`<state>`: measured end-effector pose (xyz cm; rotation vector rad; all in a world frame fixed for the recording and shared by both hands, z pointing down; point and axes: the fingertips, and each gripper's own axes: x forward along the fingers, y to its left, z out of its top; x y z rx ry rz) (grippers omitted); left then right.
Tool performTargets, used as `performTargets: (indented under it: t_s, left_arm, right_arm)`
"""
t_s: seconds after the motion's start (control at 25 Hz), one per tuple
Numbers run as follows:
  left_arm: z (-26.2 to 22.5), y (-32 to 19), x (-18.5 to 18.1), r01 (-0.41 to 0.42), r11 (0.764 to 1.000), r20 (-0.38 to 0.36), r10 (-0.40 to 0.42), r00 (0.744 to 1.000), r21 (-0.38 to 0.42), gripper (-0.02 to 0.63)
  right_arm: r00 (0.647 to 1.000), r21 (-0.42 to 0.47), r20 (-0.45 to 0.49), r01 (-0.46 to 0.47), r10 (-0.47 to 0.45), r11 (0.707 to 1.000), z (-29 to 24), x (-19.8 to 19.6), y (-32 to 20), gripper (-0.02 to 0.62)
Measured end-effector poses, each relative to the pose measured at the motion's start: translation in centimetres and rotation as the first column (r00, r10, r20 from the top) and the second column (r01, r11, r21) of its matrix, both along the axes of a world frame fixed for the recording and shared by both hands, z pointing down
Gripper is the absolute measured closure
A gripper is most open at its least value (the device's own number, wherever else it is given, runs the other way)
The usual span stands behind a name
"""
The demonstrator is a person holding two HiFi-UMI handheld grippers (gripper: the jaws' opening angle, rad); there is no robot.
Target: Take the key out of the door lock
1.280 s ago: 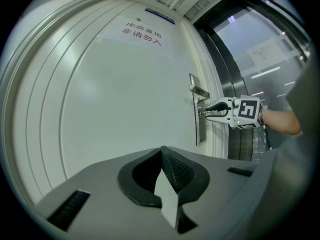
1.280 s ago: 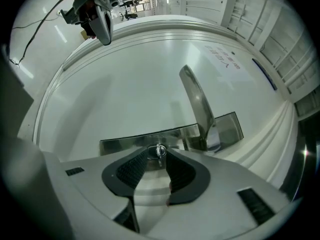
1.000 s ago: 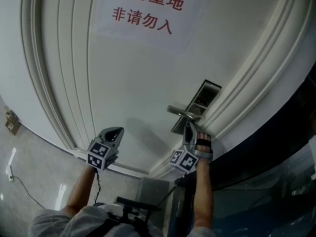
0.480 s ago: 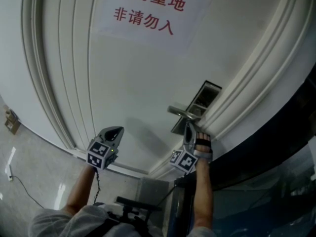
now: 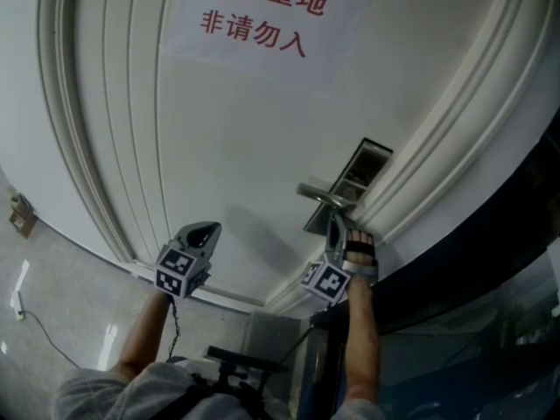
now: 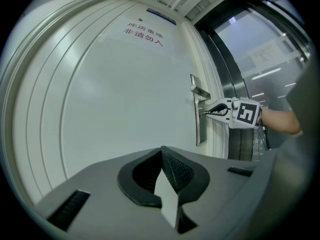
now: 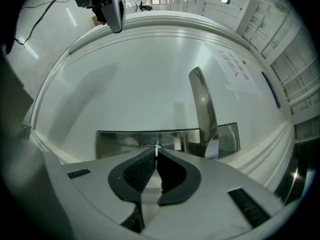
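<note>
Far left, pale floor [image 5: 61, 296] with a thin cable [image 5: 35, 335] trailing across it. Left gripper [image 5: 203, 228] is held up just short of the white door [image 5: 236, 138], well apart from the lock; its own view shows the jaws pressed together with nothing between them. Door panel is plain, with ribbed moulding along the edges. Paper sign [image 5: 262, 11] with red characters is stuck high on it. Right of centre, a metal lock plate [image 5: 354, 178] is set by the door's edge, with a lever handle [image 5: 322, 198] sticking out from it. Right gripper [image 5: 333, 223] sits just below the handle, tips up against the plate. In its own view the jaws are closed onto the key [image 7: 156, 146], a thin metal sliver pinched at the tips, still seated in the cylinder on the plate. The handle rises just right of the tips. Far right, dark glass [image 5: 490, 322] beyond the frame.
</note>
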<state>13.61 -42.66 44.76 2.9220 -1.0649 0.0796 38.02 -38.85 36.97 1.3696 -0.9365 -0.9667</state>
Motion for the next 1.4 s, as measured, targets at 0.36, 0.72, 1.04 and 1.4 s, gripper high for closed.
performTargets:
  t_s: [0.36,0.72,1.04,1.4]
  left_arm:
    - [0.1,0.1,-0.4,0.004,1.0,0.006,-0.004,1.0,-0.001,0.614]
    - [0.2,0.2,-1.1,0.004,1.0,0.003,-0.004,1.0,-0.004,0.614]
    - [-0.3,0.6,-1.3,0.001,1.0,-0.005,-0.001,1.0,0.005,0.614]
    - [-0.2,0.9,-2.1,0.007,1.0,-0.008,-0.007,1.0,0.004,0.614]
  right_arm:
    - [1.0,-0.024,0.023,0.005,-0.004,1.0,0.2,-0.5,0.1,0.574]
    - [1.0,-0.032,0.022,0.004,-0.003,0.999,0.2,-0.8,0.6,0.574]
    - [1.0,-0.039,0.02,-0.005,0.006,0.999,0.3,-0.8,0.8,0.574]
    - [1.0,-0.035,0.009,-0.011,0.012,0.999,0.1,-1.0,1.1,0.574]
